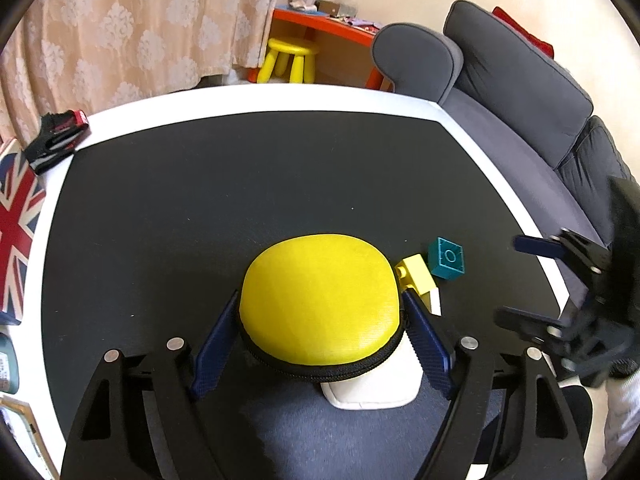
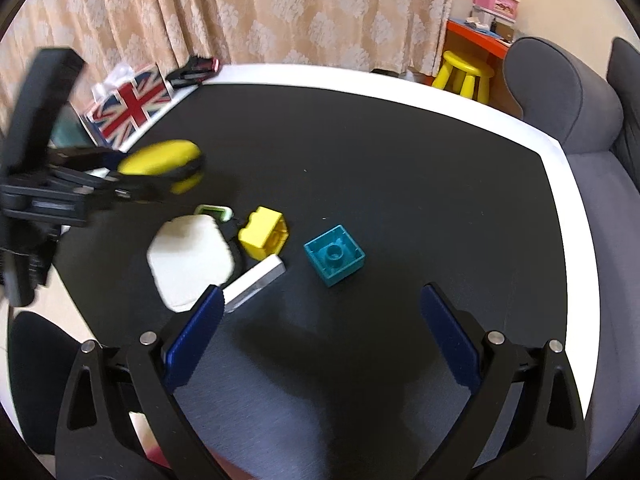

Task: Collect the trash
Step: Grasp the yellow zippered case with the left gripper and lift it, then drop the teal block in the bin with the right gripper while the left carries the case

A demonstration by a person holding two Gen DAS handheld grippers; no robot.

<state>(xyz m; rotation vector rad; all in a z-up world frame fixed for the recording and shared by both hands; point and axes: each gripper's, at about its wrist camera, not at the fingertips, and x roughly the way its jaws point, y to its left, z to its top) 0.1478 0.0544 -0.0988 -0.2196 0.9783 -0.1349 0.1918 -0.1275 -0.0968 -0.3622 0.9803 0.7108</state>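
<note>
Left tool (image 1: 320, 312) grips a yellow zip case (image 1: 320, 304) between its two blue pads, one pad pressed to each side, and holds it above the black tabletop (image 1: 240, 184). In the right wrist view this tool (image 2: 160, 184) sits at the left edge, blurred, with the case (image 2: 164, 164) in its grip near a Union Jack box (image 2: 128, 108). Below and just right of the case lies a white pouch (image 2: 188, 260), with a small green-framed item (image 2: 214, 212) at its far edge. A white bar (image 2: 256, 276) lies against the pouch's right side, and a yellow brick (image 2: 264, 232) rests touching the bar's far end. A teal brick (image 2: 334, 254) sits apart to the right of it. Right tool (image 2: 320, 320) hovers over bare tabletop near the teal brick with its pads spread wide and nothing between them. A grey sofa (image 2: 560, 92) stands beyond the tabletop's right edge.
</note>
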